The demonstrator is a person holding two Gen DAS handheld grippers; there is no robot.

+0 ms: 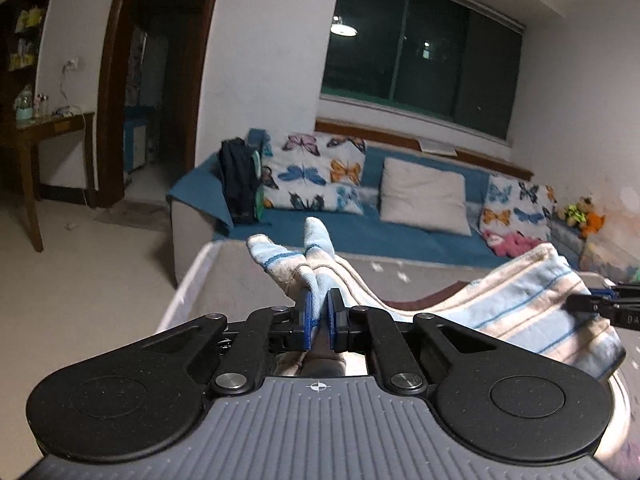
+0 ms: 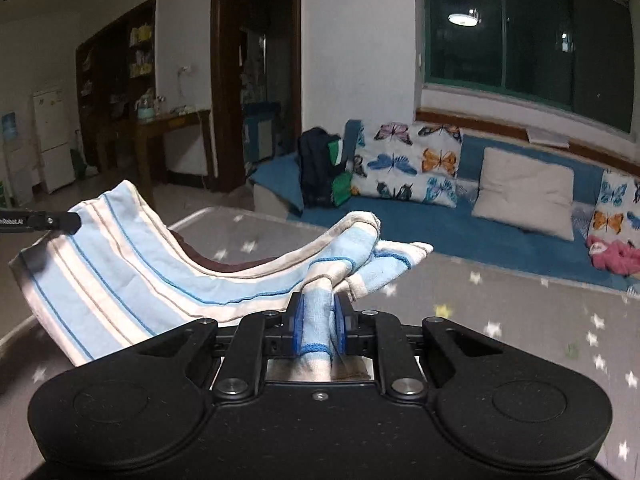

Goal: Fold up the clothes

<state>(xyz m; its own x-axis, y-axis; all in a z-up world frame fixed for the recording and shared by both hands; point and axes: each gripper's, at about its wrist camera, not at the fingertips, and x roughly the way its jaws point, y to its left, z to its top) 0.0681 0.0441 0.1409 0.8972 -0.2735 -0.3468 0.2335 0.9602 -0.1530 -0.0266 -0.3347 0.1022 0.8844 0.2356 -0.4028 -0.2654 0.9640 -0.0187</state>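
A light blue and white striped cloth (image 1: 532,304) hangs in a sagging span between my two grippers, above the grey star-patterned surface (image 2: 500,312). My left gripper (image 1: 319,312) is shut on one bunched corner of it, whose ends stick up past the blue pads. My right gripper (image 2: 319,320) is shut on the other bunched corner of the cloth (image 2: 132,272). Each gripper shows at the edge of the other's view: the right one (image 1: 608,304) at the far right, the left one (image 2: 40,220) at the far left.
A blue sofa (image 1: 400,236) with butterfly pillows (image 1: 316,172), a beige pillow (image 2: 524,192) and a dark backpack (image 2: 318,168) stands beyond the surface. A pink item (image 2: 616,258) lies on it. A wooden desk (image 1: 44,136) and doorway are at the left.
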